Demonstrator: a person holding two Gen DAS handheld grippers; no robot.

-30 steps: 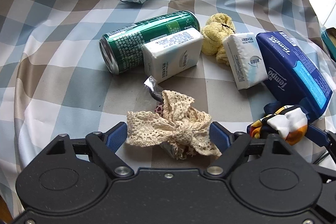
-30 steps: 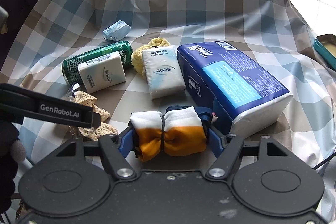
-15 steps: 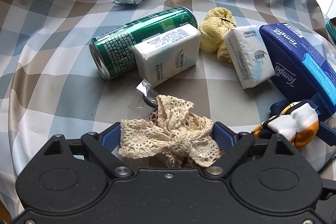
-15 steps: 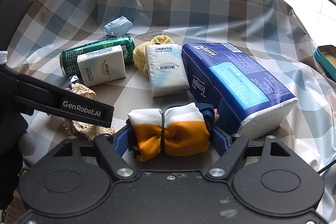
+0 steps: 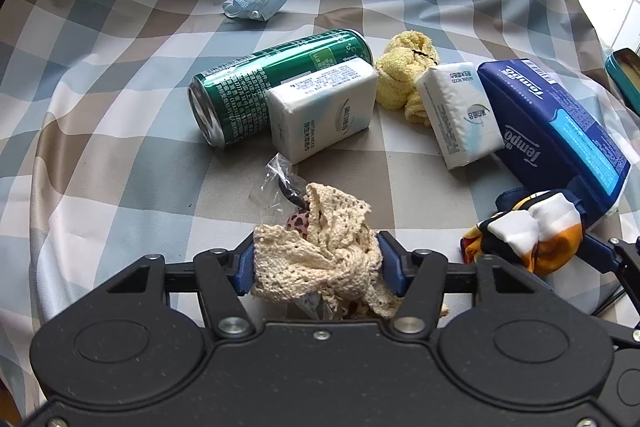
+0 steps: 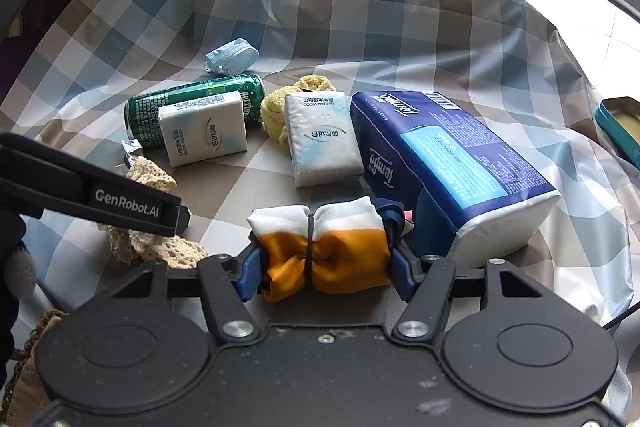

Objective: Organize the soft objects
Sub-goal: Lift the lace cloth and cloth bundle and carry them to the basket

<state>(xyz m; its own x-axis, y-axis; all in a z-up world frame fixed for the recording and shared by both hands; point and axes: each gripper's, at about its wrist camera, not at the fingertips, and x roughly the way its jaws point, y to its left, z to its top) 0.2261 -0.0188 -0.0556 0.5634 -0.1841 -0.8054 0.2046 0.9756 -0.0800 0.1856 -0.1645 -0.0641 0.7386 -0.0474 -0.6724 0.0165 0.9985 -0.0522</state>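
Observation:
My left gripper is shut on a cream crochet lace bow, bunching it between the blue pads, with a clear plastic wrapper under it. My right gripper is shut on a white, orange and navy fabric bow; this bow also shows in the left wrist view. The lace bow shows at the left of the right wrist view, beneath the left gripper's finger. A yellow fuzzy cloth and a blue face mask lie further back on the checked cloth.
A green can lies on its side against a white tissue pack. A second tissue pack and a large blue Tempo pack lie to the right. A teal tin sits at the far right edge.
The left gripper has closed tighter on the lace bow, crumpling it. Both grippers have drawn back and risen slightly. The right gripper keeps its hold on the fabric bow.

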